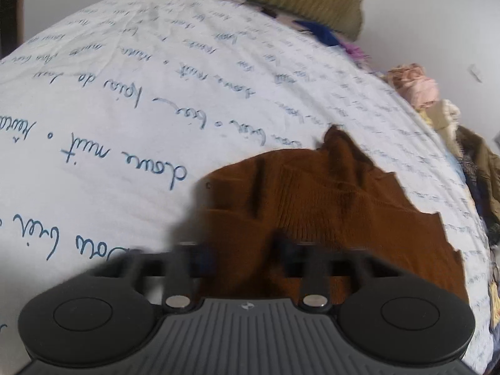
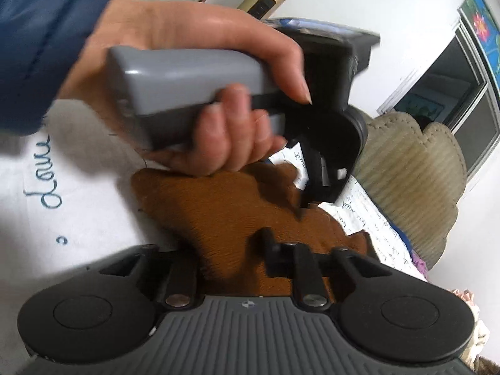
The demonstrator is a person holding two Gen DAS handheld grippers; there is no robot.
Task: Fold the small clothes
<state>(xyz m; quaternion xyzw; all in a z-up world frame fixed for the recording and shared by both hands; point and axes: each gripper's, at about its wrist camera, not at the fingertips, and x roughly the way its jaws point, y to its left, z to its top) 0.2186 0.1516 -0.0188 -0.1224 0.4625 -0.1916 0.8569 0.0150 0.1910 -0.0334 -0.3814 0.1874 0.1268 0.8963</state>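
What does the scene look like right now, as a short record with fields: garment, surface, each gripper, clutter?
garment: brown knit garment, bunched on the bed
surface: white sheet with blue handwriting print
left gripper: jaws drawn in at the garment's far edge
right gripper: jaws drawn in on the near edge
clutter: other clothes piled along the bed's edge

Bed sheet (image 1: pixel 125 100) w/ script; brown garment (image 1: pixel 328 193), prob. knit.
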